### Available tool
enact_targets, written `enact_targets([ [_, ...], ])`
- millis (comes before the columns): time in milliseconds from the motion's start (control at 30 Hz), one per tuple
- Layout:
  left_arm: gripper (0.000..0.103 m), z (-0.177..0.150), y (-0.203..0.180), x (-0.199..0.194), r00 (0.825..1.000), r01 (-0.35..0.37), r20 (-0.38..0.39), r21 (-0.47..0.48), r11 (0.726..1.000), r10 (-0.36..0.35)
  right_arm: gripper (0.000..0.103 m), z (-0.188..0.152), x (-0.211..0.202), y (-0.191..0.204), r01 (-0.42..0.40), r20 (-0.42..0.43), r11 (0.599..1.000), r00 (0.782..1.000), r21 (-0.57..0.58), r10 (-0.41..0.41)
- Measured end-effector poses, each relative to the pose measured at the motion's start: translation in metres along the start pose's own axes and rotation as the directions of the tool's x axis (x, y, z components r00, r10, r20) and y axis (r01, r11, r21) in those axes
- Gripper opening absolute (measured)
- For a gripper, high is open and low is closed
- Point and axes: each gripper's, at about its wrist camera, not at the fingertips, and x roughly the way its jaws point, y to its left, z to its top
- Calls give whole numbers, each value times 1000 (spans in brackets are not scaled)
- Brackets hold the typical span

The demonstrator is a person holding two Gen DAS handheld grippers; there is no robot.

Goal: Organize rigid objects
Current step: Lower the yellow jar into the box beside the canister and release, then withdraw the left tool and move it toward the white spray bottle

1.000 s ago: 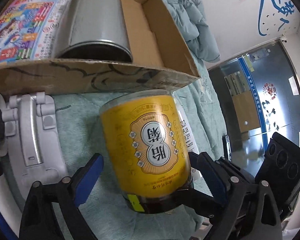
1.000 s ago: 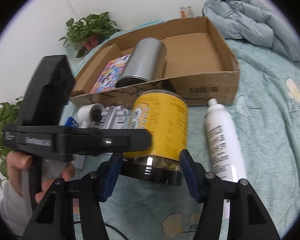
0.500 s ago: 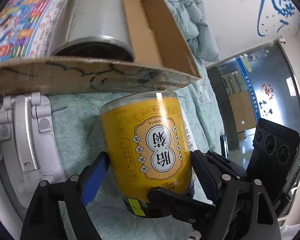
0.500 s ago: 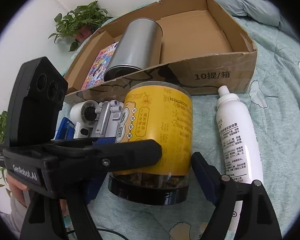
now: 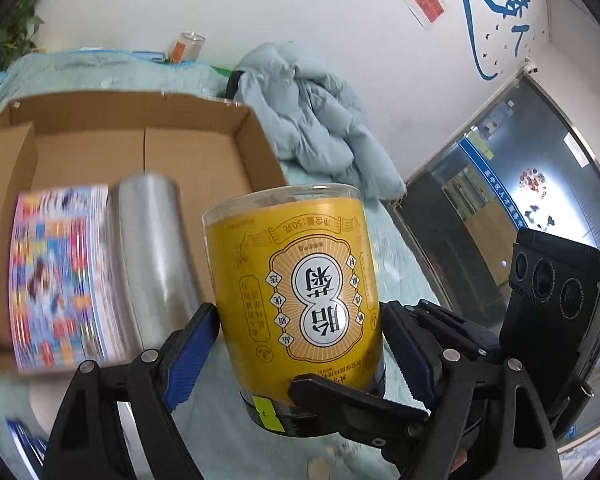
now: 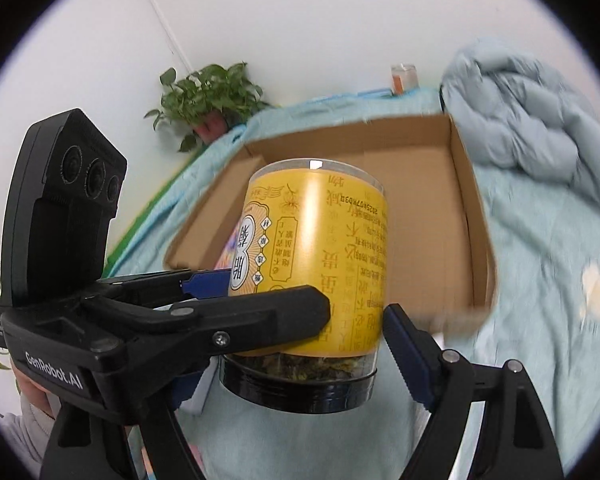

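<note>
Both tools, left [image 5: 300,344] and right [image 6: 300,344], pinch the yellow jar [image 5: 296,296], inverted and clear of the bed just near of the box [image 5: 204,148], where tin [image 5: 152,256] and book [image 5: 56,276] already lie; jar's not in yet.

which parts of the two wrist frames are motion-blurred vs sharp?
Left wrist: yellow jar and left gripper sharp; colourful book, steel cylinder smeared. Right wrist: jar sharp with a glare streak; cardboard box front edge and bedspread streaked.
</note>
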Motion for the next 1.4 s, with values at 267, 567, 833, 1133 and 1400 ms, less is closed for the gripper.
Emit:
enact_targets([
  [267,81,63,9,51,994,-47,-103,-9,999,46,81,56,35,-34,5,-98,1000,995,15,-3],
  [567,79,47,41,109,966,-68,-256,-90,994,43,80,37,78,-69,43,-270,995,963,92,-16],
  [833,78,47,48,67,983,-97,-162,-66,993,86,77,26,99,-62,113,-313,992,946,60,-89],
  [1133,101,-19,50,-89,909,-349,245,-2,937,338,82,1,40,-24,205,-39,977,978,-53,-207],
  [1400,15,-111,59,-175,739,-596,362,-40,802,568,35,-65,-5,7,222,141,975,966,-33,-215],
])
